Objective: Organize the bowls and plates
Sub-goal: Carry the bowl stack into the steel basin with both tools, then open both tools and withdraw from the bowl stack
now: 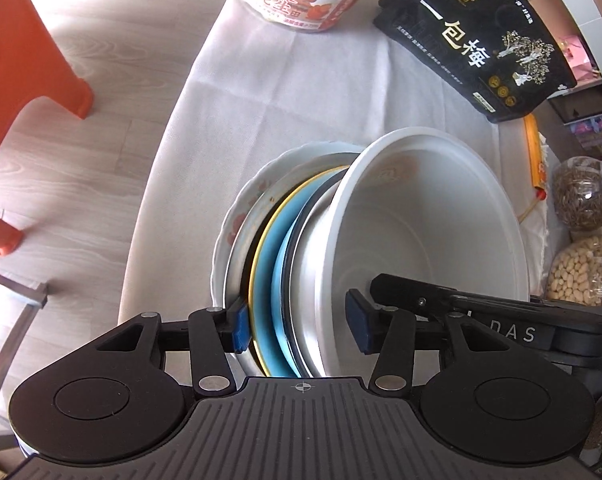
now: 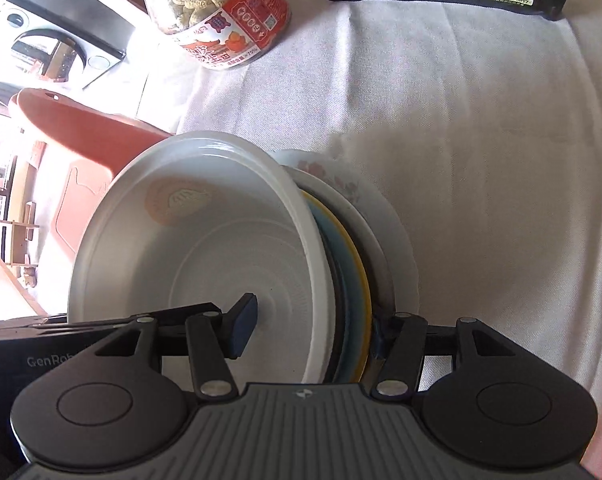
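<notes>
Clamping the nested stack (image 1: 285,272) from both sides, either hand-held gripper (image 1: 299,326) (image 2: 313,330) could let the white bowl (image 2: 205,248) slide out if it tilts.

Matt white plastic bowl (image 1: 429,216), glossy blue plate (image 1: 271,264), creased white tablecloth (image 2: 481,160)

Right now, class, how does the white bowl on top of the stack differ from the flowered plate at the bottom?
The white bowl is deep with tall walls; the flowered plate is shallow. The bowl is plain white apart from a faint mark inside; the plate has pink flowers and a wavy rim. The bowl sits on top, the plate lowest. Both are round and belong to one nested stack.
</notes>
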Action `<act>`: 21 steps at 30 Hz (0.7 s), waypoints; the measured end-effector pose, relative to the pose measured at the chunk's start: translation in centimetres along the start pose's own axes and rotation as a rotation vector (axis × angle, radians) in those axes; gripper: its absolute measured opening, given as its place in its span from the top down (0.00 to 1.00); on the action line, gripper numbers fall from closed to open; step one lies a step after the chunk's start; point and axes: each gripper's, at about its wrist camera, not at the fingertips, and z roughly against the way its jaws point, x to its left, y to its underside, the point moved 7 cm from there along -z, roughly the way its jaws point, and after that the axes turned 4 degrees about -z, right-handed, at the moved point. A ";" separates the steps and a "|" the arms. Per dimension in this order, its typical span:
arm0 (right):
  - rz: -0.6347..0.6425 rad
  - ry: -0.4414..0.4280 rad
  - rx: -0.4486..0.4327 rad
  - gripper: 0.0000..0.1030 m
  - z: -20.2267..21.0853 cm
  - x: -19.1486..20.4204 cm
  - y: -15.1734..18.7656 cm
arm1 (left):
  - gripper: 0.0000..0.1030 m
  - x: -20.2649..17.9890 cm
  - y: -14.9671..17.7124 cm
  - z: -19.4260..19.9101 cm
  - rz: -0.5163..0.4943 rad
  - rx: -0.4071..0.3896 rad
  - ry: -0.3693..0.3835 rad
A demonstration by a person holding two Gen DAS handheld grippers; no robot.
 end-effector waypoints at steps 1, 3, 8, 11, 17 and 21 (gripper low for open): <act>-0.001 0.005 0.004 0.46 -0.1 0.1 -0.4 | 0.51 0.0 -0.1 0.0 -0.003 -0.001 -0.010; 0.008 0.014 0.006 0.46 -0.1 0.3 -0.6 | 0.51 0.0 -0.2 0.1 -0.002 -0.003 -0.022; 0.029 0.023 -0.006 0.47 0.5 0.3 -0.5 | 0.52 0.2 -0.3 0.6 0.011 -0.011 -0.016; 0.019 0.017 -0.027 0.48 1.1 0.1 -0.6 | 0.56 0.6 -0.2 1.0 0.028 -0.017 -0.004; 0.039 0.025 -0.046 0.51 2.0 0.3 -0.6 | 0.60 1.0 -0.2 1.4 0.066 -0.016 0.009; 0.097 0.026 -0.117 0.51 3.7 1.0 -1.0 | 0.60 1.0 -0.5 2.4 0.056 -0.041 -0.013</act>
